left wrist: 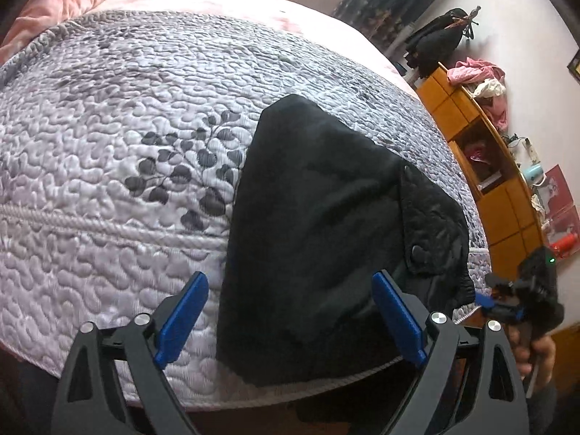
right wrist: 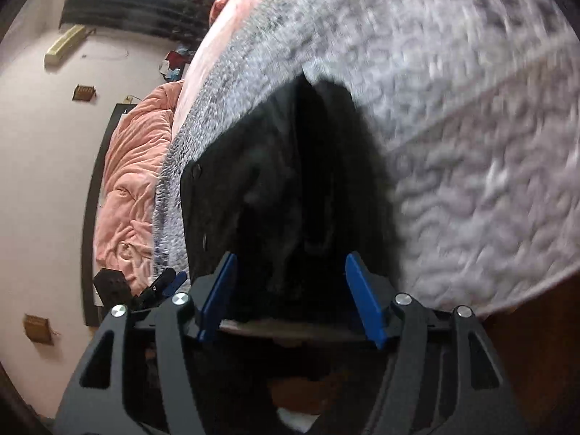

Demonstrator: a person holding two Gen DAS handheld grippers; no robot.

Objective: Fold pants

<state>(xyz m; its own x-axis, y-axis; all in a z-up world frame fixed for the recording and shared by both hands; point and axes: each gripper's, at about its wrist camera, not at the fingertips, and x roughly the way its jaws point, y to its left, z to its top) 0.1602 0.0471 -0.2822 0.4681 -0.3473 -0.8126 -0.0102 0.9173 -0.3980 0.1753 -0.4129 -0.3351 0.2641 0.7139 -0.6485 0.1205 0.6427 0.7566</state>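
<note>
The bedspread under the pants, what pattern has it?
Pale grey quilting with dark leaf sprigs on the bedspread; left wrist view.

A bed (left wrist: 326, 18) carries everything. A grey quilt (left wrist: 108, 181) with a dark leaf print covers most of it, its corded hem running along the near edge. Black pants (left wrist: 308, 224) lie folded on the quilt at that edge, 1 corner hanging just over the hem. Beyond the quilt, a pink sheet shows, with a rumpled pink duvet (right wrist: 134, 181) bunched at the far end.

1 blk pants (left wrist: 319, 217), 1 quilt (left wrist: 108, 181), 2 grippers: left (left wrist: 290, 320), right (right wrist: 290, 299).
</note>
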